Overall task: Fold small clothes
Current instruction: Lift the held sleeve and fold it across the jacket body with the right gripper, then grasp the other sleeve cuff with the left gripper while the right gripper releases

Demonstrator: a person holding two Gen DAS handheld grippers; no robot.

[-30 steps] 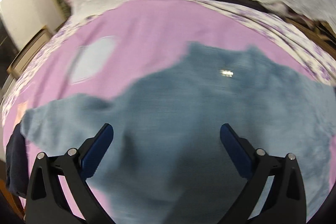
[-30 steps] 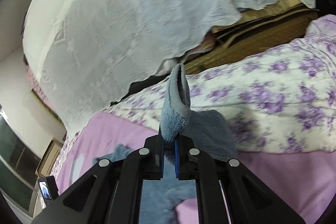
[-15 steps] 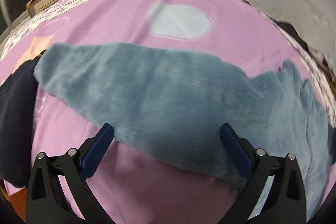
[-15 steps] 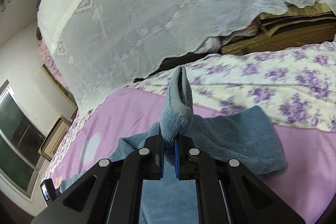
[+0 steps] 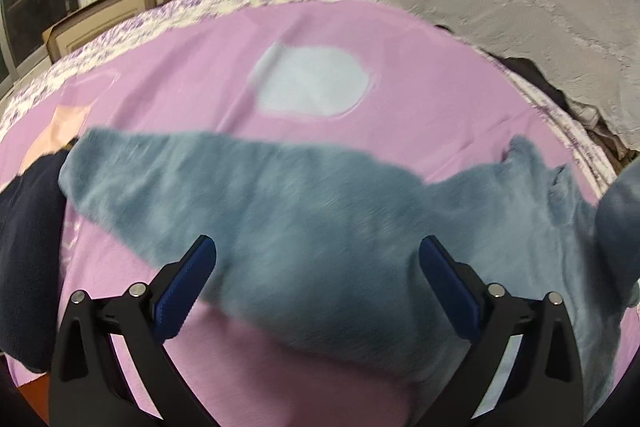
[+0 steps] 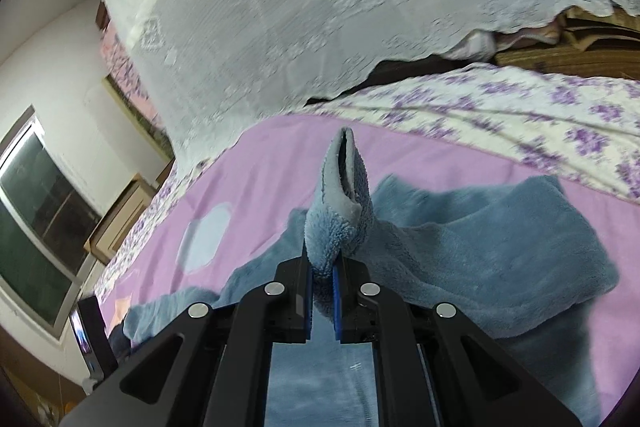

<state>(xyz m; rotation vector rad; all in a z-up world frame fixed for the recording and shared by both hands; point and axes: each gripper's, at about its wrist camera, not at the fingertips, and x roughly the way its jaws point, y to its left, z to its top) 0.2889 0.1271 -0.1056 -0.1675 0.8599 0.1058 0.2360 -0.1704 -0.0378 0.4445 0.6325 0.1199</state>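
Note:
A fuzzy blue garment (image 5: 304, 227) lies spread on the pink bed sheet (image 5: 208, 67), one sleeve reaching left. My left gripper (image 5: 318, 279) is open, its blue pads (image 5: 188, 279) hovering over the garment's lower part, holding nothing. In the right wrist view the same blue garment (image 6: 500, 259) lies across the sheet. My right gripper (image 6: 322, 291) is shut on a pinched fold of the blue garment (image 6: 340, 203), which stands up between the jaws.
A dark navy garment (image 5: 28, 247) lies at the left edge of the bed. A pale blue patch (image 5: 312, 87) is on the sheet. White lace cloth (image 6: 320, 7) hangs behind, with a floral cover (image 6: 520, 115), a window (image 6: 32, 219) and a wooden box (image 5: 100, 15).
The left gripper swung from over the garment's body toward its sleeve side, then settled slightly nearer. The right gripper, still clamped on the fold, tilted down and leftward over the bed.

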